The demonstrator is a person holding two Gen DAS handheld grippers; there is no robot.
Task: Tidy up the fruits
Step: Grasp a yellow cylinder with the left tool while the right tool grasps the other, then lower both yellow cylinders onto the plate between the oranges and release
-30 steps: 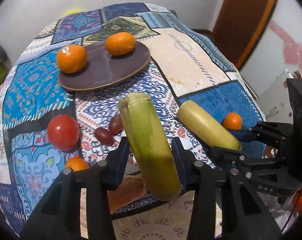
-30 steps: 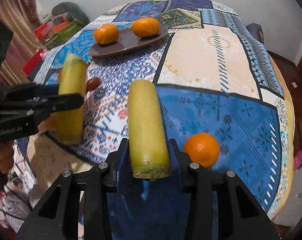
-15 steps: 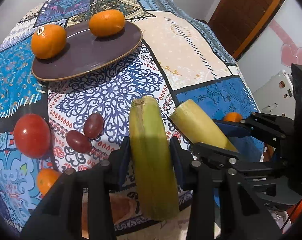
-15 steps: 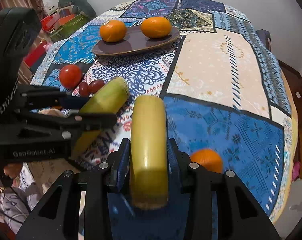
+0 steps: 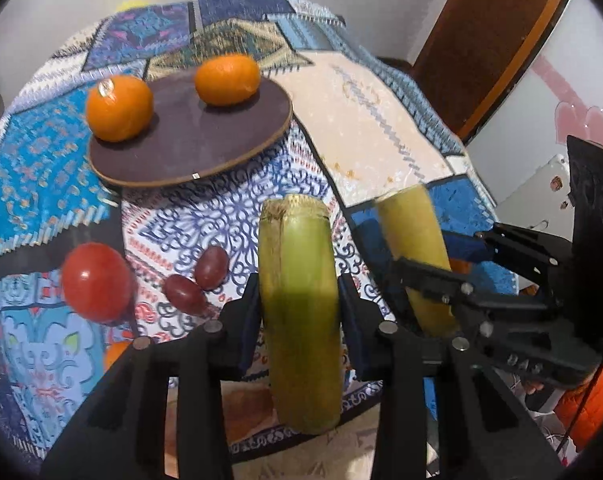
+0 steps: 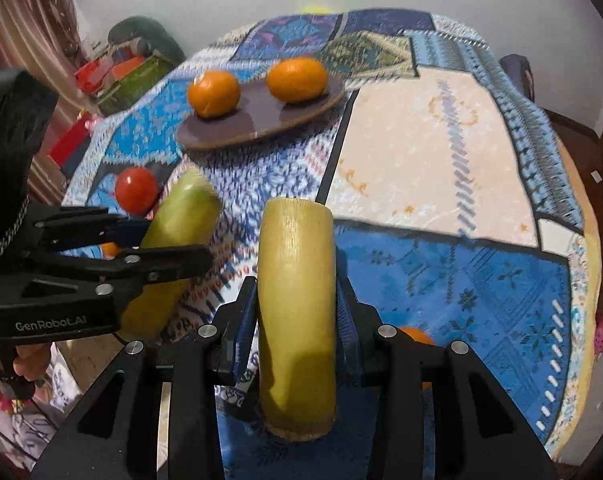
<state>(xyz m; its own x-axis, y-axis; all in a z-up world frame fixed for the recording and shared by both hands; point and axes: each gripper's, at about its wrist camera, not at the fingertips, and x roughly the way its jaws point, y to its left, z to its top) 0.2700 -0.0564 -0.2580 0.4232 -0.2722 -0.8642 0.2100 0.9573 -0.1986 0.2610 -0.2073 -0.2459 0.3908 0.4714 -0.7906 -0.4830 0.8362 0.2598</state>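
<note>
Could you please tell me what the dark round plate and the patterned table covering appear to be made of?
The dark brown round plate looks like glazed ceramic or coated wood: a smooth, faintly glossy face with a pale tan edge; which one is unclear. The blue patchwork-patterned table covering looks like woven fabric: matte, with fuzzy printed motifs, and it drapes over the table's edge.

Orange tangerines [image 5: 119, 108] on brown plate [image 5: 189, 152]

Two banana pieces [image 5: 299, 308] [image 5: 417, 240], four oranges [image 5: 119, 108] [image 5: 227, 79] [image 5: 115, 354] [image 6: 415, 334], one tomato [image 5: 95, 280], two grapes [image 5: 211, 267] [image 5: 184, 294], one plate [image 5: 189, 144].
</note>
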